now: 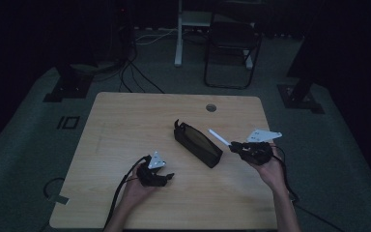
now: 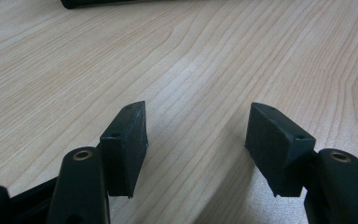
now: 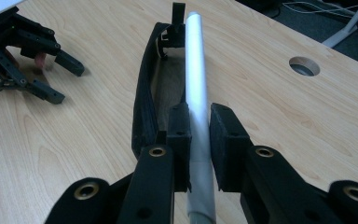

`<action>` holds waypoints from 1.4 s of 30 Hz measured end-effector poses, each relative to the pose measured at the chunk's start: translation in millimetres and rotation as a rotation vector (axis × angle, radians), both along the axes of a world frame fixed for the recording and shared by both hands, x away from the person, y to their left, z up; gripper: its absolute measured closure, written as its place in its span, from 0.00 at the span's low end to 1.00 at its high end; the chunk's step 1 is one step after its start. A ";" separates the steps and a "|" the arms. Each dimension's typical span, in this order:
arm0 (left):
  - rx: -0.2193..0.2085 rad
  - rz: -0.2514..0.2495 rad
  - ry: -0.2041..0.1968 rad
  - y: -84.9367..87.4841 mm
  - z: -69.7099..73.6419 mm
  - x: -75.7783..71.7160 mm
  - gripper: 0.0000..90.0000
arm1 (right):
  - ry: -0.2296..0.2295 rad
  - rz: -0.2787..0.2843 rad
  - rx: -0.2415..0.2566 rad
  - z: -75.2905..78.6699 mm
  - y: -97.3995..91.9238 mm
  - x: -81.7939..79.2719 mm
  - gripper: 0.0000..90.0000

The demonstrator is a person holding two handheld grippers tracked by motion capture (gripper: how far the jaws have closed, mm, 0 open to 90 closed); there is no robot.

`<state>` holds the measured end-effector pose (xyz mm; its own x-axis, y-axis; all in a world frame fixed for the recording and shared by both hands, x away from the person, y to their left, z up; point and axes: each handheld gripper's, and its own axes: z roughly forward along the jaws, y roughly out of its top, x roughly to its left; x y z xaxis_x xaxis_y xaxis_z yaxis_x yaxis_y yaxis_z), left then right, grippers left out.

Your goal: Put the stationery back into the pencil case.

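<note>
A black pencil case (image 1: pixel 198 144) lies open at a slant in the middle of the wooden table (image 1: pixel 125 121). My right gripper (image 1: pixel 233 146) hovers just right of it, shut on a white pen (image 1: pixel 218 137) that points toward the case. In the right gripper view the pen (image 3: pixel 196 56) runs out from between the pads and lies above the open case (image 3: pixel 144 107). My left gripper (image 1: pixel 169 176) rests near the front of the table, left of the case, open. In its own view the left gripper (image 2: pixel 198 126) has only bare wood between the pads.
A round cable hole (image 1: pixel 211 107) sits near the table's far edge. A black chair (image 1: pixel 232 48) and a white stand (image 1: pixel 178 34) are on the floor beyond. Cables trail off the front edge from both hands. The left gripper (image 3: pixel 67 81) lies left of the case.
</note>
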<state>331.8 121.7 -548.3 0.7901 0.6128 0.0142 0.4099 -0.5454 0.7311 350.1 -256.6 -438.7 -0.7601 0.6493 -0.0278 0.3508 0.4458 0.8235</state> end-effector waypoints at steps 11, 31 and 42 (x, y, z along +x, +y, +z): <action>0.000 0.000 0.000 0.0 0.0 0.0 0.44 | 0.000 0.000 -0.002 3.3 7.1 4.8 0.88; 0.001 -0.001 0.000 0.1 0.0 0.1 0.43 | -0.008 0.007 0.006 7.2 23.1 12.9 0.88; 0.001 -0.001 0.000 0.1 0.0 0.1 0.43 | -0.004 0.012 0.006 7.6 33.4 19.0 0.88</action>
<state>331.9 121.8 -548.3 0.7904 0.6124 0.0146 0.4096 -0.5460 0.7308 369.0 -223.2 -431.1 -0.7674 0.6406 -0.0276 0.3419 0.4452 0.8276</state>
